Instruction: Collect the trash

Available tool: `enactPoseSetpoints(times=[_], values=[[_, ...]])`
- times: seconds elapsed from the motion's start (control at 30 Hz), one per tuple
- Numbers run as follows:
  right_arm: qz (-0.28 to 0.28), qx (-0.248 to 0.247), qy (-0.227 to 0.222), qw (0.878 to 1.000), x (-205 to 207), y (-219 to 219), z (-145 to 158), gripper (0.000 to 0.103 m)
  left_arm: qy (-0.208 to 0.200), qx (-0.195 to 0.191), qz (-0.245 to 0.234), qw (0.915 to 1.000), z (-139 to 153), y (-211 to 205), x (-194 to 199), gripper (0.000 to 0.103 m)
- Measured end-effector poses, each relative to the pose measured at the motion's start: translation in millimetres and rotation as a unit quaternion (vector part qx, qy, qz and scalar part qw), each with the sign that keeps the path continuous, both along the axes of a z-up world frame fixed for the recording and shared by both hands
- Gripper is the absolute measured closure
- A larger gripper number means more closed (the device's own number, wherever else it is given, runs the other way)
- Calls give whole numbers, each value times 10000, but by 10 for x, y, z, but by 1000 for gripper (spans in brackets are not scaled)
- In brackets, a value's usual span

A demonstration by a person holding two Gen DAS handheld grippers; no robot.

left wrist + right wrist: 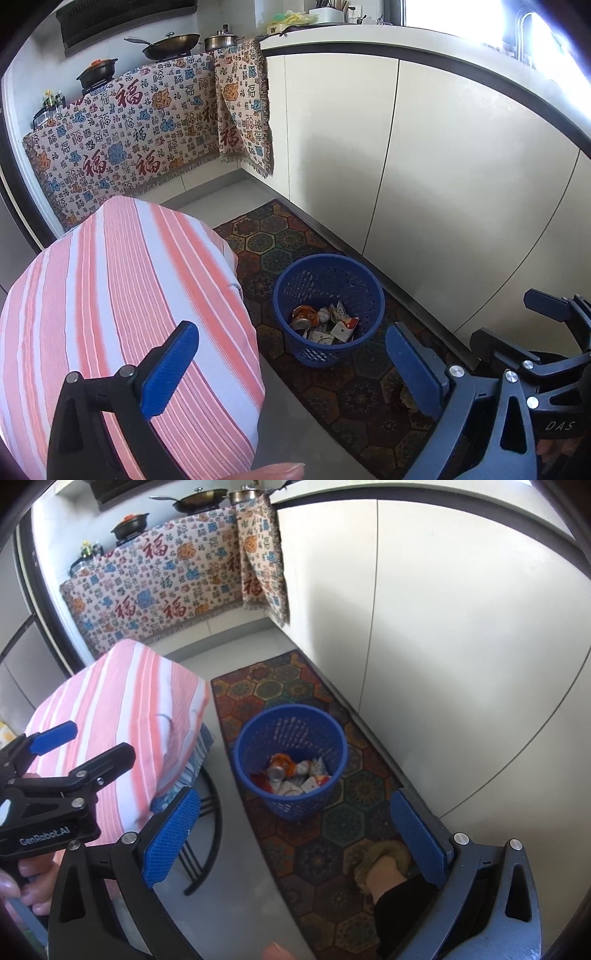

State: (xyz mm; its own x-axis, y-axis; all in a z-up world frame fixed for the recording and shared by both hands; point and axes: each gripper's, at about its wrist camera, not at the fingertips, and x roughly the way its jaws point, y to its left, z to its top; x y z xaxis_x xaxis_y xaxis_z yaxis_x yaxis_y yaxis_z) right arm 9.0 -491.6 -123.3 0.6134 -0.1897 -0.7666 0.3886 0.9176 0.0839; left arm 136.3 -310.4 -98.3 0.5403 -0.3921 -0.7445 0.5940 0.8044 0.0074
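Presently both tools stand spread wide and hold nothing. The left tool hangs above the floor, with the blue basket at 12 o'clock between its pads. The right tool is likewise spread, the basket at 12 o'clock from it and a slippered foot beside its right pad. The trash lies in the basket's bottom: a crushed can and crumpled wrappers. Judged handling: all pieces are light; the can is thin and stiff, already deformed, best pinched across its flattened body. The wrappers are soft and slippery; take them at a fold. The striped stool cover sits at 9 o'clock, the patterned mat beneath the basket.
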Motion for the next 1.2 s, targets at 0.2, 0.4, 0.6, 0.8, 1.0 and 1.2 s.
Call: enactPoseSetpoints(times=[0.2,0.4,0.6,0.8,1.0,1.2], values=[[7,-9,-15,10000,-11,26,4,0,30,-25,11,10000,9,18,13,0],[39,-26,-22,10000,-16,50,17,0,53,-32,21,10000,12,14,18,0],[29,-47,-24,10000,-21,60,24,0,40,-27,12,10000,24,-8,9,0],[21,-55,-15,10000,-28,54,33,0,29,6,32,10000,19,-45,5,0],[0,-68,-12,10000,-30,42,39,0,31,5,10,10000,25,-40,1,0],[-6,-80,-5,10000,-35,34,46,0,35,16,-6,10000,26,-36,5,0]])
